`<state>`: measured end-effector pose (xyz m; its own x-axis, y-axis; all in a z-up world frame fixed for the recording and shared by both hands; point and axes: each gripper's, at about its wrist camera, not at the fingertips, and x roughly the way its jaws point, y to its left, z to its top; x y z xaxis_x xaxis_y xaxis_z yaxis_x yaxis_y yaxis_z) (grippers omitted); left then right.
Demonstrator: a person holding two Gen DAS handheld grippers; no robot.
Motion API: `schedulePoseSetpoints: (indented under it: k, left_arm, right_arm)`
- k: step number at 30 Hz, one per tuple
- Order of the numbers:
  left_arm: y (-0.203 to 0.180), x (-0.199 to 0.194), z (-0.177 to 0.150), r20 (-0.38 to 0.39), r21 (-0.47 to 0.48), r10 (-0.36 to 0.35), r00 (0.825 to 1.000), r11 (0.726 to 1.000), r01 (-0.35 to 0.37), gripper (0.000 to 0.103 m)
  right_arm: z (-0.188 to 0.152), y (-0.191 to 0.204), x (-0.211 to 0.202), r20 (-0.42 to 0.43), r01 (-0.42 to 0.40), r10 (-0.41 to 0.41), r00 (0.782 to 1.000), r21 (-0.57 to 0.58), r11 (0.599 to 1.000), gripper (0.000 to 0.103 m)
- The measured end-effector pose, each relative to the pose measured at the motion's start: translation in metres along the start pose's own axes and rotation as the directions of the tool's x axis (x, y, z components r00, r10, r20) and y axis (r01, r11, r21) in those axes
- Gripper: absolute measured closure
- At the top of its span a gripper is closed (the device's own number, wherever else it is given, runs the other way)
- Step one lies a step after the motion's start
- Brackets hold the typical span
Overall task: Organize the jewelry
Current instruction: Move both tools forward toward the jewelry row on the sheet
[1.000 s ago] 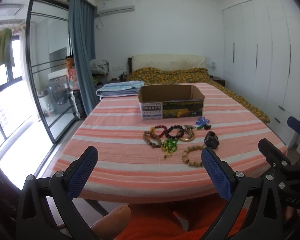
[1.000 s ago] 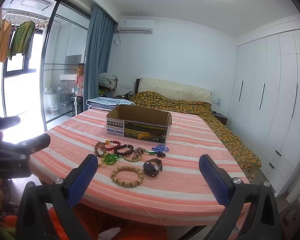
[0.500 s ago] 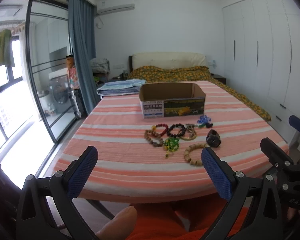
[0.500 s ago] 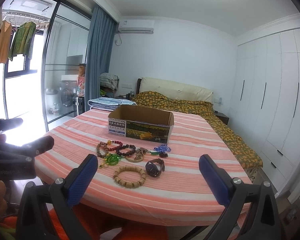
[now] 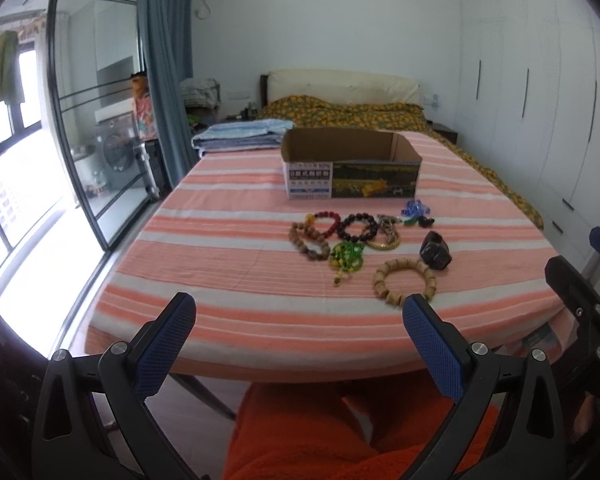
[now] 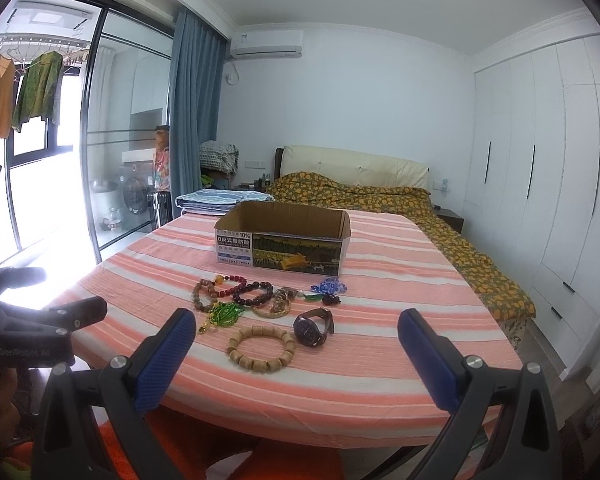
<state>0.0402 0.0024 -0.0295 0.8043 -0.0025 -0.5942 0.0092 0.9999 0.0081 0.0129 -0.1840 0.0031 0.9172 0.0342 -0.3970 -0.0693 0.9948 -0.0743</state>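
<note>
On the striped desk [image 6: 380,384], just short of the cardboard box [image 6: 281,240], the jewelry lies in a loose cluster, none of it in the box as far as either view shows (the box floor is hidden behind its front wall). From the right wrist view, the pale wooden bracelet [image 6: 261,343] sits nearest at about 12 o'clock, with the watch [image 6: 314,326] just beside it toward 1 o'clock. The green bead string [image 6: 223,315] lies toward 11 o'clock, and the dark red bracelet [image 6: 254,294], a brown bead bracelet [image 6: 205,295], a gold bangle [image 6: 276,307] and a blue bead piece [image 6: 330,286] lie farther out, some touching or overlapping.

Both tools hover off the near edge of the desk. The right gripper [image 6: 292,344] has its fingers spread wide with nothing between them; the left gripper [image 5: 296,328] is likewise spread and empty.

My reading is that the task stands at its first step, the approach, with no piece yet taken. The next move probably calls for lowering one gripper over the wooden bracelet or watch, which lie apart from the tangle, closing across one side of the ring, then carrying it toward 12 o'clock over the box wall.
</note>
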Motion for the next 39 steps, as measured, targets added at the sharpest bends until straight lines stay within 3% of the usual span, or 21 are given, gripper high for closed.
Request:
schedulePoseSetpoints:
  k: [15, 27, 39]
  left_arm:
    - [0.006, 0.028, 0.013, 0.003, -0.004, -0.064, 0.998, 0.998, 0.064, 0.000]
    - [0.005, 0.064, 0.015, -0.052, 0.001, -0.090, 0.995, 0.996, 0.090, 0.000]
    - [0.011, 0.089, 0.017, -0.110, -0.030, -0.075, 0.991, 0.997, 0.072, 0.000]
  right_arm:
    - [-0.004, -0.011, 0.044, -0.096, -0.007, 0.010, 0.995, 0.027, 1.000, 0.000]
    - [-0.010, -0.010, 0.071, -0.161, -0.031, 0.033, 0.986, 0.017, 0.999, 0.000]
    - [-0.018, -0.016, 0.095, -0.208, -0.046, 0.053, 0.977, 0.036, 0.998, 0.000]
